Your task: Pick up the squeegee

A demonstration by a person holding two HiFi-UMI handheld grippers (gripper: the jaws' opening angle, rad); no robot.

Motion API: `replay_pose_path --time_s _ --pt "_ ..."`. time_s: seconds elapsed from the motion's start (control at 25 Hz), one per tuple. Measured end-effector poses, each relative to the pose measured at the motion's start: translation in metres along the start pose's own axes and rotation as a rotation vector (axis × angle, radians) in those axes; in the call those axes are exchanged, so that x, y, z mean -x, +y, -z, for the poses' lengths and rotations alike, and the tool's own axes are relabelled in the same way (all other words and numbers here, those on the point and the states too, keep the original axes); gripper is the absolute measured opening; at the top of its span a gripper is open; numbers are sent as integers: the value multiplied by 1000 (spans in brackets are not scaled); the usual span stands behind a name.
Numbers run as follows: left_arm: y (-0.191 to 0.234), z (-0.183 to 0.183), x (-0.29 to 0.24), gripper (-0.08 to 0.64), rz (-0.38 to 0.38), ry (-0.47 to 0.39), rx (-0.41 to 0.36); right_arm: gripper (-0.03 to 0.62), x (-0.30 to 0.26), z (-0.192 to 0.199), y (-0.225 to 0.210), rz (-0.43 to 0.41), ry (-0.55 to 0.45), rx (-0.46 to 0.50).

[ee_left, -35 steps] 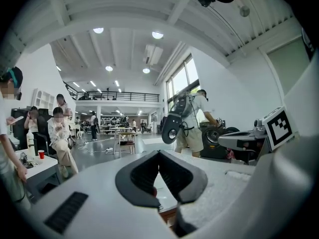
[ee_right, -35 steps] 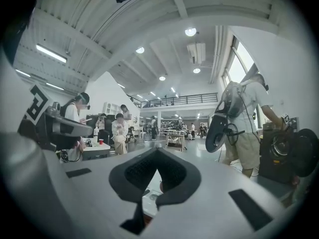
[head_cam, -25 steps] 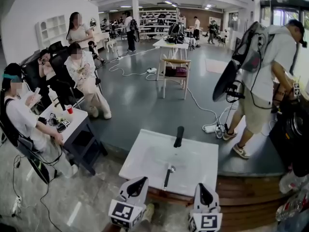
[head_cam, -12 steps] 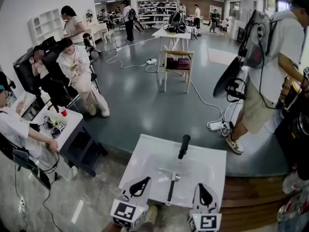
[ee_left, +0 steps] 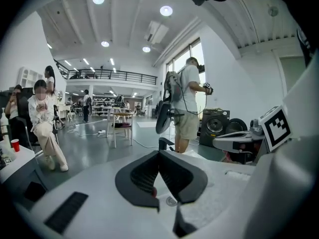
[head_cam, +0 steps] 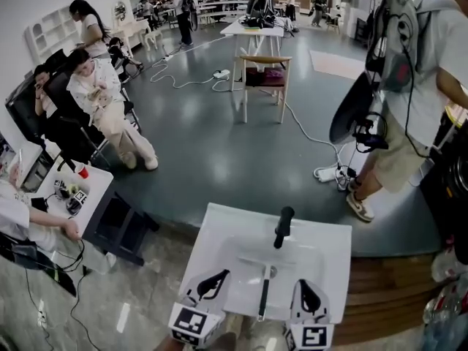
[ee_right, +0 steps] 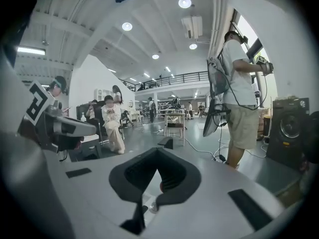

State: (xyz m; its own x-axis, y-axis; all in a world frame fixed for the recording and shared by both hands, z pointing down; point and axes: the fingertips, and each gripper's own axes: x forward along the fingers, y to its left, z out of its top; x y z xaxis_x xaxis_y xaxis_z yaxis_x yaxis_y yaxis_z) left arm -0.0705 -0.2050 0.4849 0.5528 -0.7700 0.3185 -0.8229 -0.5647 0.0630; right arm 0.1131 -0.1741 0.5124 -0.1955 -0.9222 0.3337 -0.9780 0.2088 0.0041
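Note:
The squeegee [head_cam: 264, 291] lies in the basin of a white sink [head_cam: 219, 229], with its thin blade across the far end and its dark handle toward me. My left gripper [head_cam: 218, 276] is shut and empty, just left of the handle over the sink's near edge. My right gripper [head_cam: 303, 285] is shut and empty, just right of it. In the left gripper view the closed jaws [ee_left: 159, 154] hang above the sink and the squeegee handle [ee_left: 182, 226] shows below them. In the right gripper view the jaws [ee_right: 158, 151] are closed and the handle [ee_right: 131, 224] lies at lower left.
A black faucet [head_cam: 283, 227] stands at the sink's far rim. Past the sink a person [head_cam: 409, 86] stands at the right by a black speaker [ee_left: 215, 127]. Seated people [head_cam: 99, 101] and a small white table [head_cam: 88, 196] are at the left, a wooden chair [head_cam: 265, 82] farther back.
Both grippers have moved forward and down toward the sink, which now shows nearer and larger. The squeegee has not shifted in the basin. Both jaws stayed closed.

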Motion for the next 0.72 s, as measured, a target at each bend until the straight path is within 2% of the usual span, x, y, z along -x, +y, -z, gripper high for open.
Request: replay_pose_path --time_s 0.56,0.72 --pt "45 79 -53 3 68 146 58 -2 -68 79 16 25 167 -64" --pt "47 95 -73 3 85 169 60 -2 -91 95 13 21 143 -98"
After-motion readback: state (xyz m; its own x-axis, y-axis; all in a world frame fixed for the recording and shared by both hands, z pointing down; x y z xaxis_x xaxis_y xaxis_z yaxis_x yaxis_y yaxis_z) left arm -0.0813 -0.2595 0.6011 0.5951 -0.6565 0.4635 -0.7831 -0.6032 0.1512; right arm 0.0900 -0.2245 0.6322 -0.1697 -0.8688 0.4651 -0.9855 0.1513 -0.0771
